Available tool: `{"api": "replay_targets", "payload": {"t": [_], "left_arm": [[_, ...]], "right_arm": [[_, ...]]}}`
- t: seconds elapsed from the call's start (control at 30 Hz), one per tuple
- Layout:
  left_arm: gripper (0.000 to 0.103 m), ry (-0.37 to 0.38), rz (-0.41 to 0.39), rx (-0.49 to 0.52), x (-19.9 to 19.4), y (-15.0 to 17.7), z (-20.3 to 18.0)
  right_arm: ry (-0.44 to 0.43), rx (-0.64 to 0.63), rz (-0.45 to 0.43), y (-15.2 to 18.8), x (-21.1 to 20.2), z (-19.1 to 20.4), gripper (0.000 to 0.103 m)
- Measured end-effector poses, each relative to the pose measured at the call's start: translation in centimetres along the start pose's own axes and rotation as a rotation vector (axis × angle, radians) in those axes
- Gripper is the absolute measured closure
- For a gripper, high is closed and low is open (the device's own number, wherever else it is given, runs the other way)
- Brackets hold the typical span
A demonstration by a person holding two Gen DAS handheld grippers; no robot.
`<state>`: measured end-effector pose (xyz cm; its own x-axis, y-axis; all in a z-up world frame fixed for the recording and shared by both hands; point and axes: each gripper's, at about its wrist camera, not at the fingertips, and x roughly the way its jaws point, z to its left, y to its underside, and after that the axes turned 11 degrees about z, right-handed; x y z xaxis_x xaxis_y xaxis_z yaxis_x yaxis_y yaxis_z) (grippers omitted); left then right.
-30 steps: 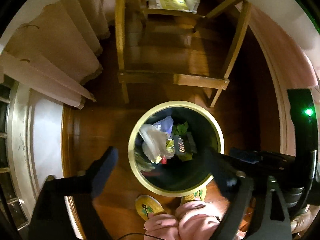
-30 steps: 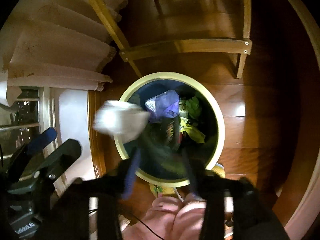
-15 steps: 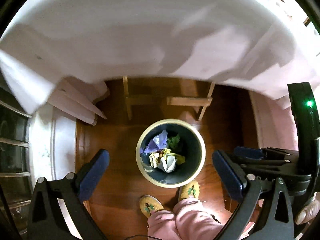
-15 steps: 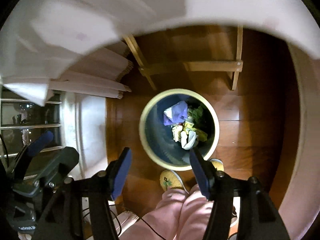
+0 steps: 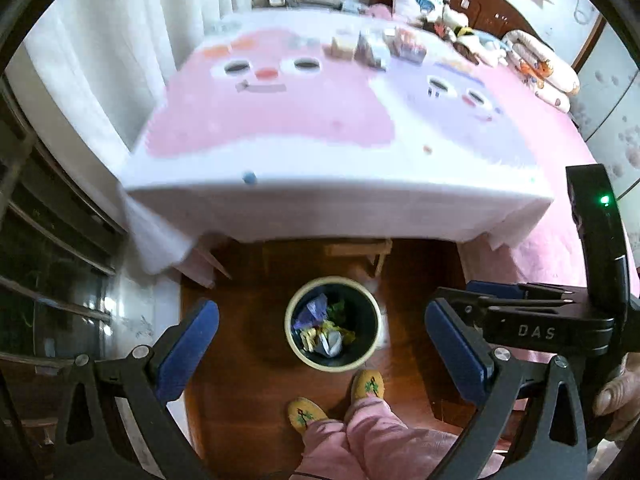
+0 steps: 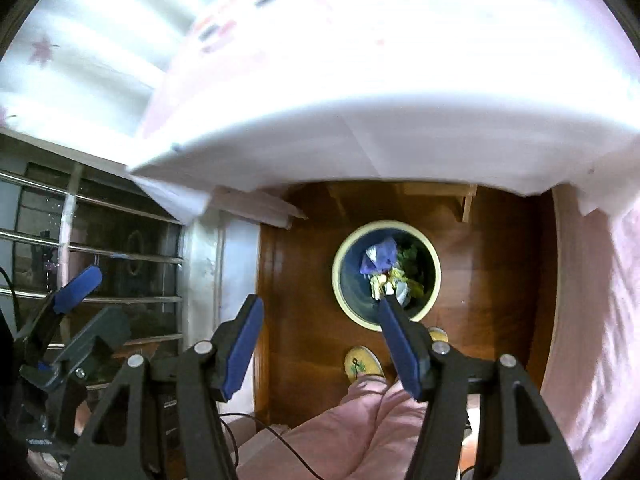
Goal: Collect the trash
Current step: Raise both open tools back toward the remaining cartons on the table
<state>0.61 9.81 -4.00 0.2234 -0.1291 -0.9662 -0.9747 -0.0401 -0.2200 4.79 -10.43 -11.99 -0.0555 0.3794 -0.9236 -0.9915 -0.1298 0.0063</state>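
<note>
Across the upper half of both frames, the cloth-covered bench [image 5: 280, 128] is spreading, its far-edge clutter [image 5: 376, 46] blurring; misjudging that reach risks scattering packets. Lower centre, the trash bin [image 5: 332, 322] is sitting on the floor, already holding wrappers. Both the left tongs [image 5: 320, 348] and the right tongs [image 6: 320, 348] are gaping wide, gripping nothing, the right's blue pad overlapping the bin in the frame.

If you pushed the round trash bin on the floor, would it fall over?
Probably not. The bin looks wide and squat, standing flat. It holds only crumpled wrappers, so it's likely light, and on the shiny wood floor it would probably slide rather than tip.
</note>
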Motion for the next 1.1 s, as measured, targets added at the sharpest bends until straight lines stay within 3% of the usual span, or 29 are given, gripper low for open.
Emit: {"api": "replay_targets", "payload": {"t": [0.2,0.27,0.57,0.87,1.1], "left_arm": [[0.001,-0.035,-0.085,0.026,-5.3,-1.2,0.5],[0.001,-0.014,-0.119,0.038,-7.0,-2.0,0.9],[0.002,-0.051,-0.242,0.088,-10.5,-5.1,1.2],[0.002,0.006,-0.245,0.009,-9.0,-10.6,3.0],[0.002,-0.014,-0.203,-0.04,-4.5,-17.3,1.7]], "right_arm": [[0.003,-0.044,-0.131,-0.4,-5.8,3.1,0.043],[0.007,-0.055,-0.176,-0.9,-7.3,3.9,0.043],[0.058,-0.085,-0.334,-3.4,-12.6,6.1,0.043],[0.1,-0.091,-0.384,-8.0,-14.8,5.3,0.043],[0.081,-0.099,-0.343,-15.4,-13.4,1.7,0.043]]}}
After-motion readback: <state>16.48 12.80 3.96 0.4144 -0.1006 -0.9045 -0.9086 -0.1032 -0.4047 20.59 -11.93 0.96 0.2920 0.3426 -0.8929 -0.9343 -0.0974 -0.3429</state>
